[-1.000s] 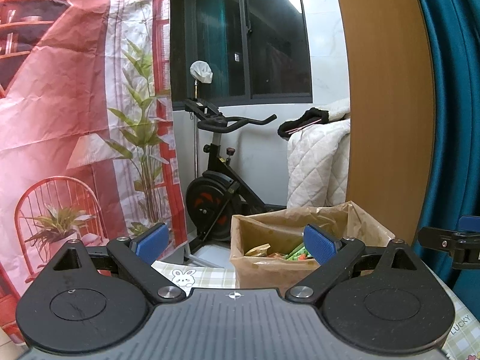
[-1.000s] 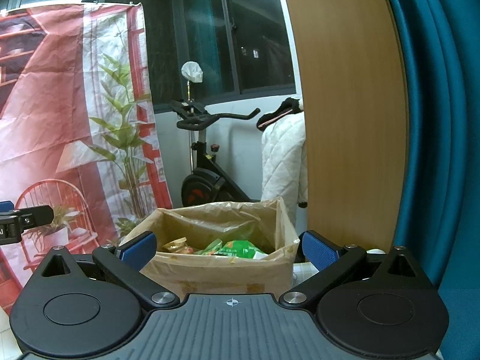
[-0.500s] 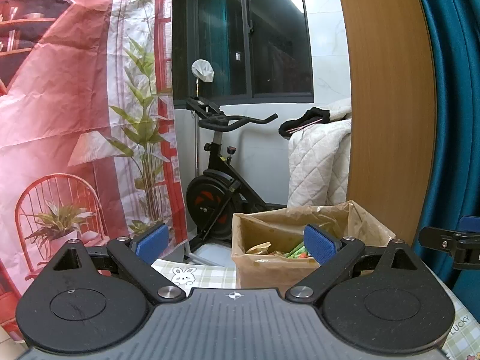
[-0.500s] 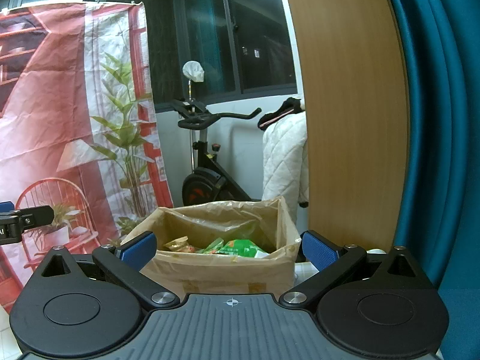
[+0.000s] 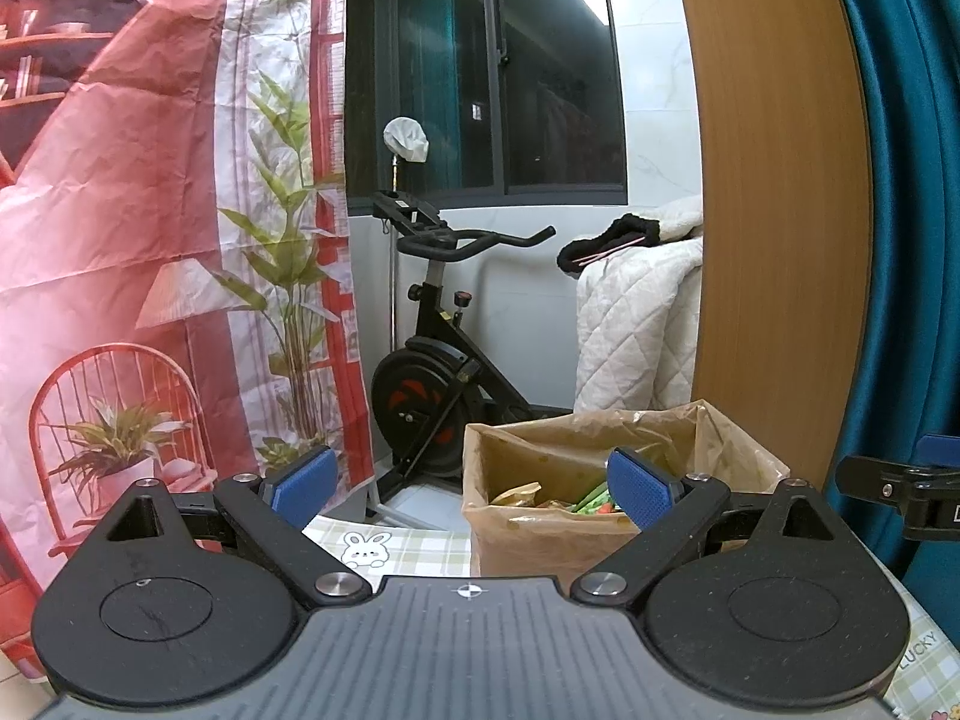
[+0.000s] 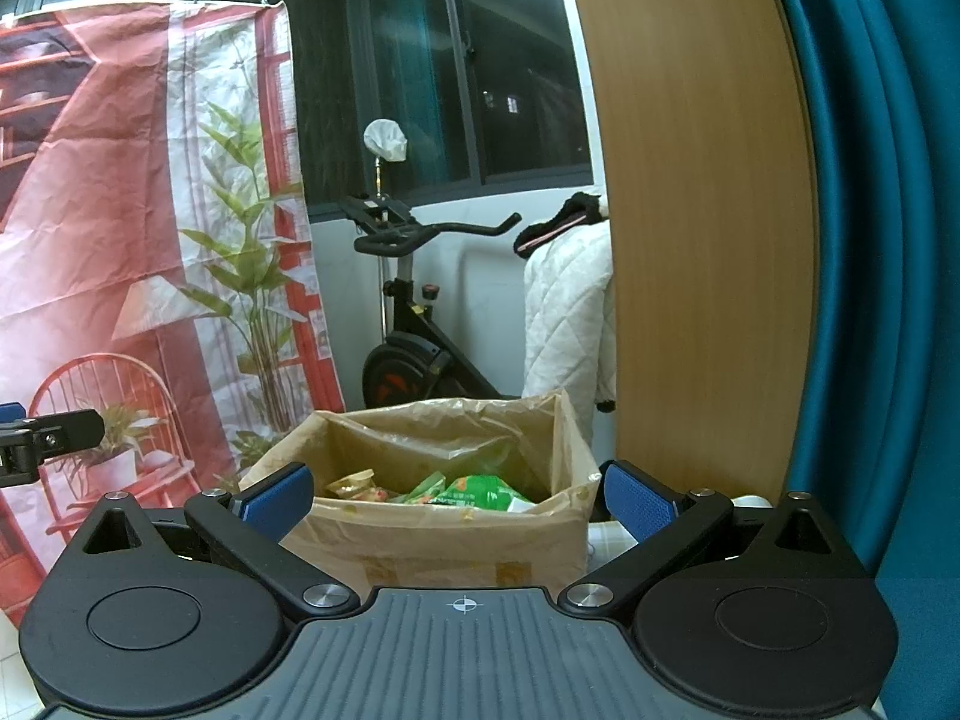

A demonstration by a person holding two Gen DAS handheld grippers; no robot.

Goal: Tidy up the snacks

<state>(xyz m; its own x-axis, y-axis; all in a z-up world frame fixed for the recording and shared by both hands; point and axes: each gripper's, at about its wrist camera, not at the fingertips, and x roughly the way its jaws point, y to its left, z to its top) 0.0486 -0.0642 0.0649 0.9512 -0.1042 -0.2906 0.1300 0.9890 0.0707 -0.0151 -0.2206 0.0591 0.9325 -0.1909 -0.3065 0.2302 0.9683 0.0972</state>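
Observation:
A cardboard box (image 5: pixel 540 540) (image 6: pixel 444 546) lined with brown plastic stands on the checked tablecloth (image 5: pixel 414 546) and holds several snack packets (image 6: pixel 474 489) (image 5: pixel 528 495), green and yellow. My left gripper (image 5: pixel 471 489) is open and empty, short of the box and a little left of it. In the right wrist view my right gripper (image 6: pixel 459 498) is also open and empty, with the box's near wall centred between its blue pads (image 6: pixel 633 495). The right gripper's fingers (image 5: pixel 888 483) show at the right edge of the left wrist view, and the left gripper's fingers (image 6: pixel 48 435) at the left edge of the right one.
Behind the table stand an exercise bike (image 5: pixel 438 384), a white quilt (image 5: pixel 636 330) over a rail, a wooden panel (image 5: pixel 774 210) and a teal curtain (image 5: pixel 912 192). A red printed backdrop (image 5: pixel 150 240) hangs on the left.
Both views have shifted only slightly. The grippers stay open and empty and the box has not moved.

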